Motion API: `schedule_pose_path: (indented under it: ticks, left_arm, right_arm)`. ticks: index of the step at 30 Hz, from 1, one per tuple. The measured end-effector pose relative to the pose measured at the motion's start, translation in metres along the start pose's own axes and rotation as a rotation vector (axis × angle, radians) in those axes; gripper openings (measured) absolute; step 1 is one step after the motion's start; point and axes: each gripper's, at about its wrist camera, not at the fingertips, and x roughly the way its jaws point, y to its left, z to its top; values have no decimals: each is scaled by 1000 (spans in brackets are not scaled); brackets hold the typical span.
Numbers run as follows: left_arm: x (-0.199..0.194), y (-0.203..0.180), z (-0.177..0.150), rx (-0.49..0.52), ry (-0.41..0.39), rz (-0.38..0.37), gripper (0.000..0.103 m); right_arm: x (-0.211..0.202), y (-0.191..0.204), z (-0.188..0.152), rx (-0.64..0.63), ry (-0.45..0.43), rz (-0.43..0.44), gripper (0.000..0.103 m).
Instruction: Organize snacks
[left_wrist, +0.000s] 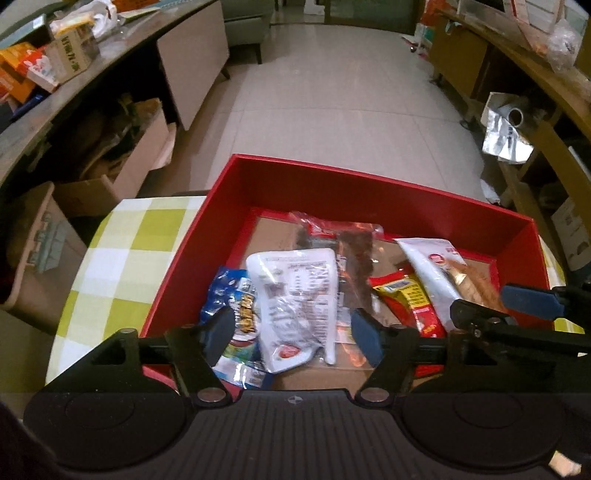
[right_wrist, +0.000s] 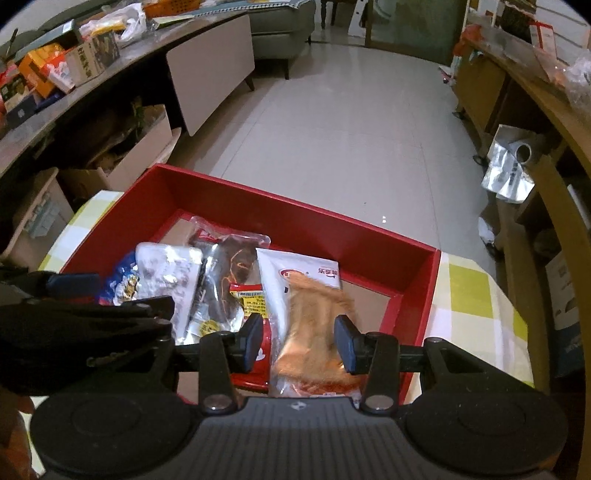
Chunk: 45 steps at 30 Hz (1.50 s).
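The red box (left_wrist: 192, 258) sat on a table under a green-and-white checked cloth (left_wrist: 122, 251), and every snack in view lay inside it, on the brown cardboard floor.

Farthest left was a blue foil packet (left_wrist: 229, 295), partly tucked under a white pouch printed with black text (left_wrist: 295, 291). The left gripper (left_wrist: 291, 336) hung over that pouch, tilted steeply down, its pads spread apart to either side of the pouch with gaps showing, so nothing was pinched. The pouch's long axis ran roughly away from the camera, in line with the fingers, so the jaws straddled its narrow width.

Next to the right came a clear pack of dark dried meat (left_wrist: 354, 254), then a red-and-yellow packet (left_wrist: 413, 299) lying partly under its neighbours.

Rightmost was a white pouch showing orange shredded snack (right_wrist: 314, 325). The right gripper (right_wrist: 301, 341) stood over it, jaws part open on either side of the orange window; whether the pads actually pressed the film I could not tell, though small gaps seemed to show. This pouch also lay lengthwise along the fingers, directly below them.

Each hand was nearer its own pouch, the grippers close beside each other. My judgement: the next move turned on that alignment, a short drop and a squeeze across the width.
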Motion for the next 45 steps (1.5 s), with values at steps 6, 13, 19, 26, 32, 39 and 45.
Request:
schedule_pose_path:
  ticks: [6,13,19,26,32,39,45]
  left_arm:
    - [-5,1,-2,5,3,-5,81]
    - [-23,12,-10,-1,-2,-33,86]
    - [-38,32,-32,20,14,-25,87]
    - [-35,60,-60,-11,92,-19,88]
    - [-8,77,-77,-15,172,11,88]
    - [14,76,-80,-22,206,-8,94]
    - [20,73,-84,-14,201,-8,98]
  right_arm:
    - [-7,2,-2,-13,3,-18,52]
    - [-30,10,-9,-32,-12,-16,56]
    - [-47,24,-27,-76,1,3,61]
    - [-61,41,-50,-123,34,30,63]
    - [-65,48,-69,-161,65,37,65]
    - [-55,42,-74,-142,107,52,65]
    - [-48,41,-75,-142,135,61,66]
